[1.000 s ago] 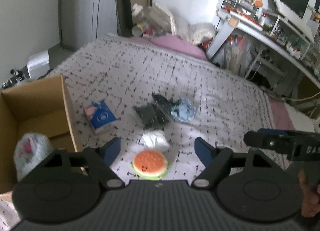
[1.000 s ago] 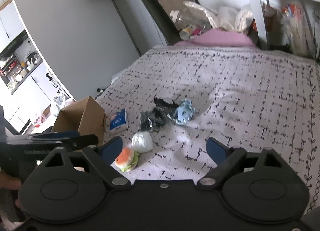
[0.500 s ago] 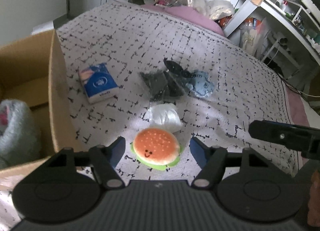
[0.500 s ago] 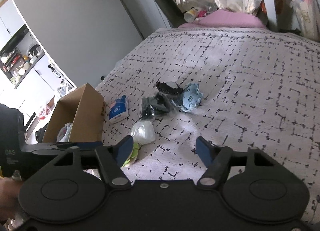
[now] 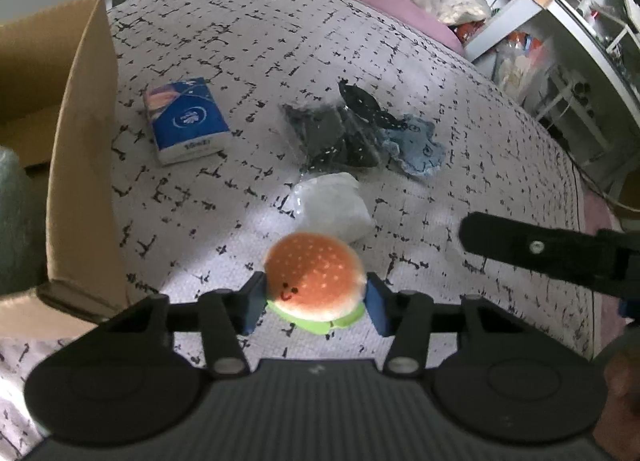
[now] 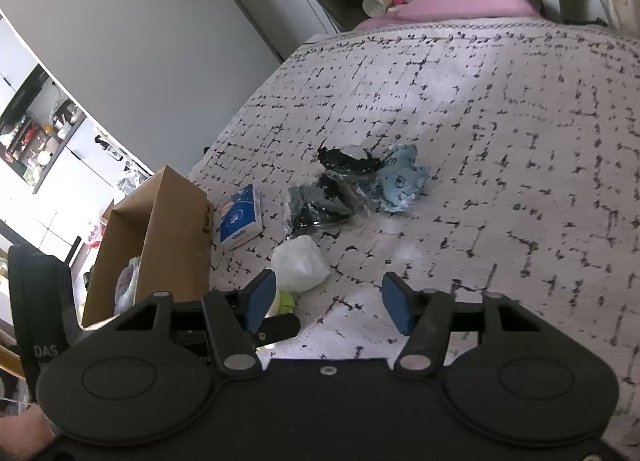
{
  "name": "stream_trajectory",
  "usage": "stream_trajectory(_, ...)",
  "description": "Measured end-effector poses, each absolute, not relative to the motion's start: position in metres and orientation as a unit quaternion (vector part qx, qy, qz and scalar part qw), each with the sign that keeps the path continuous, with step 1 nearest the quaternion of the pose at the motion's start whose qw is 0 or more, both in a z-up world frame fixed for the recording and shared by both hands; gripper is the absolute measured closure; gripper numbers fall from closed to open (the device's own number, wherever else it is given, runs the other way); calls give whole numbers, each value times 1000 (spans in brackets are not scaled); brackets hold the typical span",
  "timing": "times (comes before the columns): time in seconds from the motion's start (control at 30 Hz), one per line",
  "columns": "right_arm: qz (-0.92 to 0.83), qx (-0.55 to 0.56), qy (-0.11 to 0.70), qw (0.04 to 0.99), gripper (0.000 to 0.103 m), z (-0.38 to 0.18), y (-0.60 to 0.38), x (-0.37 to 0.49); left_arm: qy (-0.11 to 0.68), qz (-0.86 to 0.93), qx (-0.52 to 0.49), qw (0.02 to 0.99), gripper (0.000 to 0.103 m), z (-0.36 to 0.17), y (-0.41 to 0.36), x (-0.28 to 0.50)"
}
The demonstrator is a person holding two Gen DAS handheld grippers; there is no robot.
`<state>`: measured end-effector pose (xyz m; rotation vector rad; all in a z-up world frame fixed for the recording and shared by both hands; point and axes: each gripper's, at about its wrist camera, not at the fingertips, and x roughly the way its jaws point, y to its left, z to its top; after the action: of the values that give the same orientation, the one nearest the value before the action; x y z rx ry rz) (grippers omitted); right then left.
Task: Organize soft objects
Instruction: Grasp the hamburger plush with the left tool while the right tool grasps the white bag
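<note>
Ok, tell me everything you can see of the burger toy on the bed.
The burger toy is a small, soft-looking plush: a round orange-brown bun dotted with pale seeds, a tiny black smiling face, a cream edge and a green lettuce frill beneath. It lies flat on the patterned bedspread, just in front of a white bag. The left gripper has been closing, and its blue pads now sit against both sides of the toy.

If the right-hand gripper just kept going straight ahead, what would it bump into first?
Probably bare patterned bedspread: nothing lies between the right gripper's jaws, which have just been closing. The white plastic-wrapped bundle sits just left of that line, though depth is unclear.
</note>
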<state>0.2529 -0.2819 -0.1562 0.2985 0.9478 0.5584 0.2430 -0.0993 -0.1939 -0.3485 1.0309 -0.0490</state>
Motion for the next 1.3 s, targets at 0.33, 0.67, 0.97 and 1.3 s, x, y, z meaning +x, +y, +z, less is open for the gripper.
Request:
stream_trajectory(0.33, 276, 149, 460, 831, 45, -165, -256, 263, 493, -19, -204, 846, 54, -191, -92, 236)
stream_trajectory(0.67, 280, 141, 473, 823, 45, -173, -229, 272, 494, -12, -247, 834, 54, -193, -84, 233)
stream_trajectory(0.97, 266, 80, 481, 831, 59, -184, -197, 282, 494, -9, -267, 827, 54, -197, -77, 231)
stream_trajectory(1.3, 260, 69, 469, 841, 91, -174, -206, 268, 489, -14, -245, 837, 54, -192, -78, 228)
